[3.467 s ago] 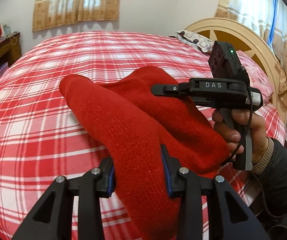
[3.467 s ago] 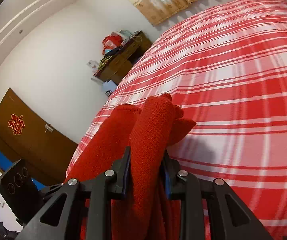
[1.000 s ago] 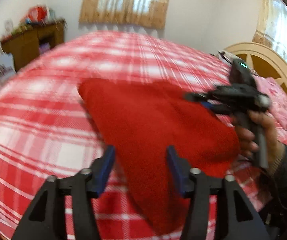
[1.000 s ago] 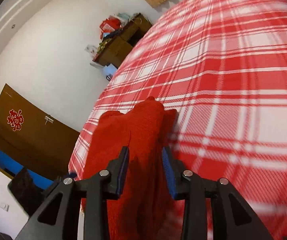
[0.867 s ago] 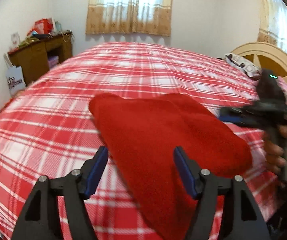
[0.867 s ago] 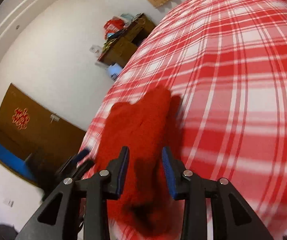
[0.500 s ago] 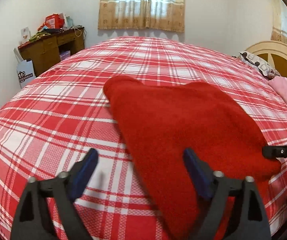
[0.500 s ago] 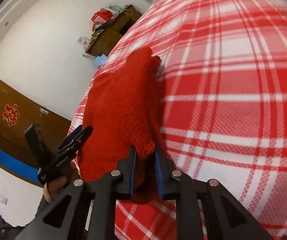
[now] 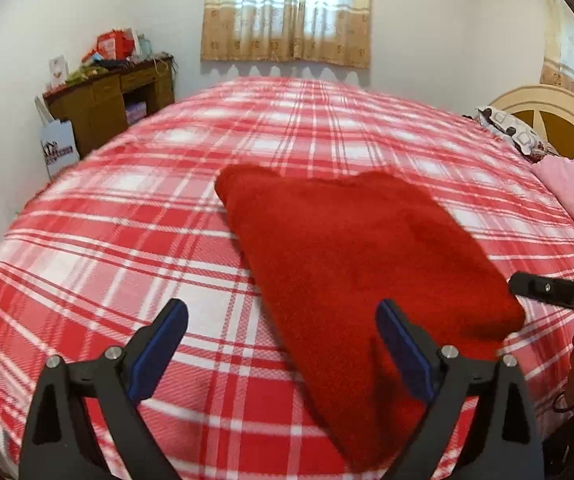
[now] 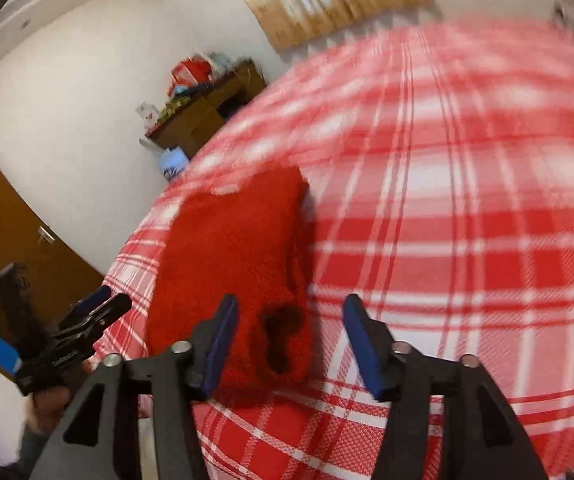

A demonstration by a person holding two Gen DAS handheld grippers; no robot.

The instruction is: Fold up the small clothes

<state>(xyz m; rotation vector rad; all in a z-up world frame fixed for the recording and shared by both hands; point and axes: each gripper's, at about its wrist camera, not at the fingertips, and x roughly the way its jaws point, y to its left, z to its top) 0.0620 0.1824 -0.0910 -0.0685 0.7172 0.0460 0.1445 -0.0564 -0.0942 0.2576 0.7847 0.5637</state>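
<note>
A red knitted garment (image 9: 351,256) lies folded on the red and white plaid bed (image 9: 135,216). My left gripper (image 9: 283,344) is open and empty, above the garment's near corner. My right gripper (image 10: 289,340) is open and empty just behind the garment's near edge (image 10: 239,264). The right gripper also shows at the right edge of the left wrist view (image 9: 559,292). The left gripper shows at the lower left of the right wrist view (image 10: 87,320).
A wooden desk (image 9: 107,96) with clutter stands against the far left wall, with a bag (image 9: 59,148) beside it. A headboard (image 9: 555,120) and pillows (image 9: 515,136) are at the right. A brown door (image 10: 3,232) is left of the bed.
Both grippers let go of the garment and opened wide. It dropped flat onto the bed. Both grippers have pulled back from it.
</note>
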